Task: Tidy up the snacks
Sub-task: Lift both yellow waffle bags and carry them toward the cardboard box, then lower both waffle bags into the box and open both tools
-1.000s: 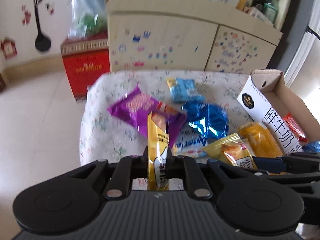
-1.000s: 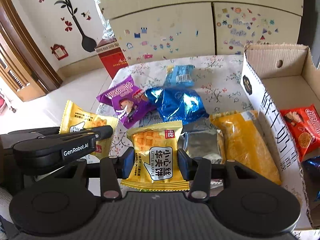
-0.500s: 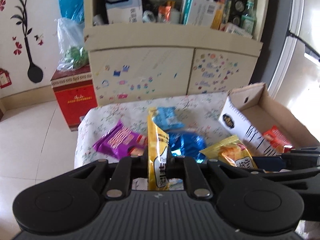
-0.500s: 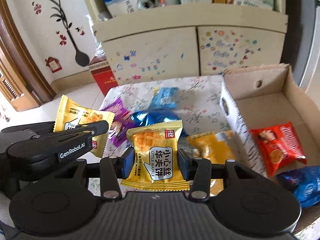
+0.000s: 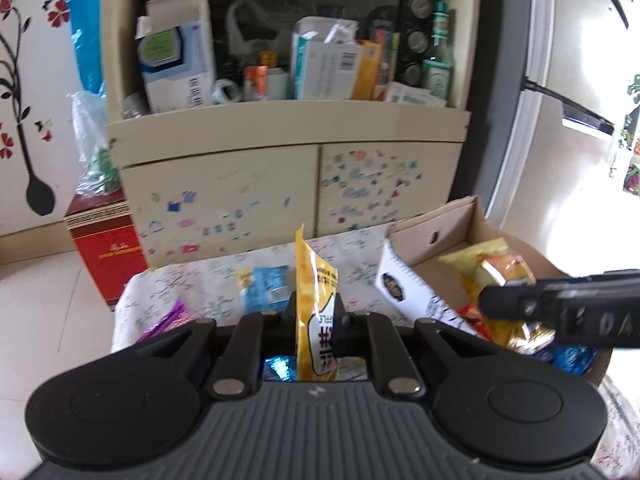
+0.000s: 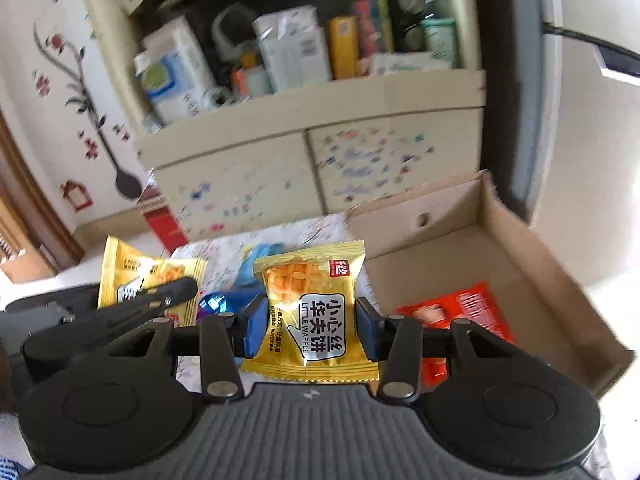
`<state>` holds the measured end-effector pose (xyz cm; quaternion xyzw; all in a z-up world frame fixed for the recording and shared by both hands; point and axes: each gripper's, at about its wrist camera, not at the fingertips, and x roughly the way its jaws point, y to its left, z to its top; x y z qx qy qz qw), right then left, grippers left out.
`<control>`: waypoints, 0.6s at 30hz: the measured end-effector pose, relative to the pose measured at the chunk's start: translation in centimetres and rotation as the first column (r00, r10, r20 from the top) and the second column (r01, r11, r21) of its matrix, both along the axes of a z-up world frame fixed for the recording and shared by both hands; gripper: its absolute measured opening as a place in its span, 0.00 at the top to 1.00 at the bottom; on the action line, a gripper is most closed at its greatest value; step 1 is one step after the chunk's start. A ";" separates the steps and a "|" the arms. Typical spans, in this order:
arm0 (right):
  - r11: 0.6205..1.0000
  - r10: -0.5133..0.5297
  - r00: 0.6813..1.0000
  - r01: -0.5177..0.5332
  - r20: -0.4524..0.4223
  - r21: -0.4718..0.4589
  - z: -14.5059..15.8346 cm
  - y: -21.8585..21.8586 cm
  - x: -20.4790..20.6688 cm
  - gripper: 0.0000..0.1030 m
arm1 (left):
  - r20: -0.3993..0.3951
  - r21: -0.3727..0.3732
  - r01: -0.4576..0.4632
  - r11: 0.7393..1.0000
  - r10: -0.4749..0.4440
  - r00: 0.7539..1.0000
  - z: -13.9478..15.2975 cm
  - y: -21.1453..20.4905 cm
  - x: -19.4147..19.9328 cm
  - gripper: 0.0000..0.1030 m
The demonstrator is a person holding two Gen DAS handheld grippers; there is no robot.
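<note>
My left gripper (image 5: 314,312) is shut on a yellow waffle packet (image 5: 316,320), held edge-on and upright above the table. My right gripper (image 6: 310,320) is shut on a second yellow Little Waffle packet (image 6: 312,308), face toward the camera, its blue pads pressing both sides. In the right wrist view the left gripper (image 6: 160,300) with its packet (image 6: 148,276) hangs at the left. In the left wrist view the right gripper's finger (image 5: 560,304) crosses over the cardboard box (image 5: 448,232) at the right. The box (image 6: 532,256) holds a red packet (image 6: 464,312).
A floral-cloth table (image 5: 192,284) carries a light blue packet (image 5: 264,288), a purple packet (image 5: 168,318) and a shiny blue one (image 6: 220,300). Behind it stand a sticker-covered cabinet (image 5: 280,188) with a cluttered shelf and a red carton (image 5: 106,256) on the floor.
Both grippers have risen with their yellow packets and tilted up, so the shelf fills the top. The right gripper has moved toward the cardboard box. Both grips are unchanged.
</note>
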<state>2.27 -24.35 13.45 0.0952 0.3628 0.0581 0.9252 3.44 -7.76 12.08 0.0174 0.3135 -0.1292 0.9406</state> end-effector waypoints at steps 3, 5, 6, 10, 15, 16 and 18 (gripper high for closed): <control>0.999 -0.049 0.999 0.049 0.022 0.009 0.7 -2.1 -0.6 0.49 | 0.009 -0.025 0.035 0.999 -0.034 0.999 0.3 -1.3 0.1 0.89; 0.996 -0.087 0.996 0.086 0.033 0.015 1.1 -3.4 -1.1 0.49 | 0.016 -0.036 0.060 0.998 -0.060 0.998 0.5 -2.3 0.2 0.89; 0.995 -0.104 0.994 0.103 0.037 0.016 1.1 -3.9 -1.3 0.49 | 0.021 -0.038 0.073 0.997 -0.072 0.997 0.6 -2.9 0.1 0.89; 0.985 -0.174 0.984 0.173 0.038 0.022 1.2 -6.1 -1.9 0.49 | 0.030 -0.050 0.136 0.989 -0.134 0.990 0.9 -5.2 0.3 0.89; 0.972 -0.235 0.972 0.234 0.023 0.026 1.2 -7.8 -2.3 0.49 | 0.014 -0.055 0.219 0.974 -0.219 0.976 0.4 -8.2 0.2 0.89; 0.969 -0.246 0.969 0.245 0.022 0.026 1.2 -8.1 -2.4 0.49 | 0.007 -0.058 0.233 0.971 -0.233 0.972 0.2 -8.7 0.3 0.89; 0.964 -0.264 0.964 0.263 0.021 0.030 1.3 -8.5 -2.5 0.49 | -0.001 -0.060 0.256 0.965 -0.257 0.966 0.0 -9.7 0.4 0.89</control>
